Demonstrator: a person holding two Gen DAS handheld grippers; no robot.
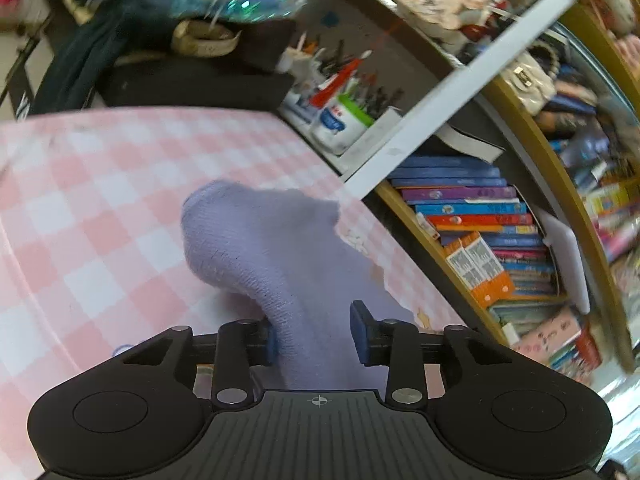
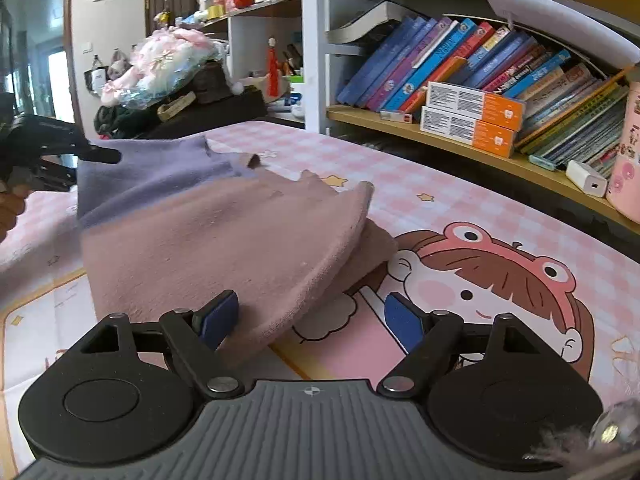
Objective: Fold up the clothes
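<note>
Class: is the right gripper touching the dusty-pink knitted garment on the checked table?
Touching. Right wrist view: right gripper open, its left pad against the garment's hem.

Two close wrist views — shared garment [image 1: 260, 248]

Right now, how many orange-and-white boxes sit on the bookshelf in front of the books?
2. They are stacked on the shelf in front of the leaning books: the upper box lies directly on the lower box. Others could be hidden.
</note>
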